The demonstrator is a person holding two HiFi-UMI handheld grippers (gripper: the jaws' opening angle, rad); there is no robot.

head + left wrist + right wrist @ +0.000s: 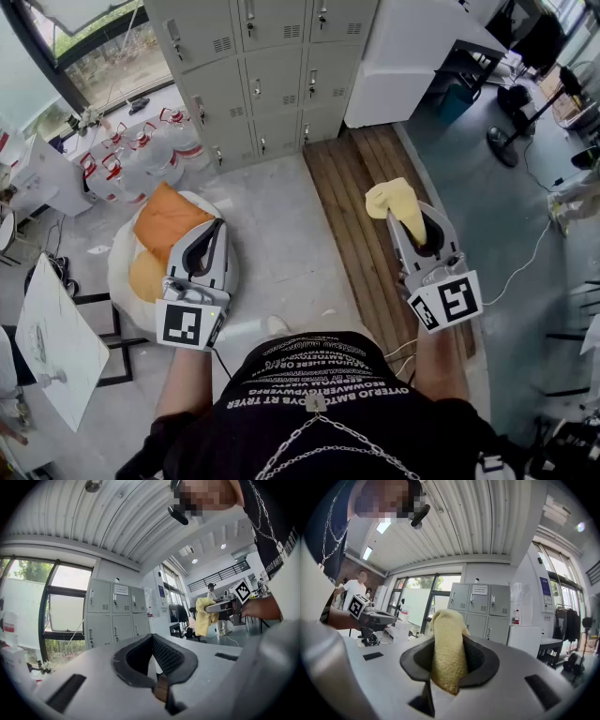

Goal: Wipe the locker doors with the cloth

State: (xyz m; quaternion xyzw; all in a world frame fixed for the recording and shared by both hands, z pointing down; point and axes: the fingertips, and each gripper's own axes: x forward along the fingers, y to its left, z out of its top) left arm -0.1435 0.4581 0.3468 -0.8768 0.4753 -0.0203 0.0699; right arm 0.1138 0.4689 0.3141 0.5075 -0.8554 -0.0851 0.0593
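yellow cloth [398, 200] clamped between the right gripper [413, 225] fingers, bulging past their tips, left gripper [214, 234] closed, empty, locker doors [272, 84] ahead

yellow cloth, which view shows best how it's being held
The right gripper view: the cloth sits dead centre, clamped between the jaws. The head view shows it draped over the right gripper from above; the left gripper view shows it small, hanging far off.
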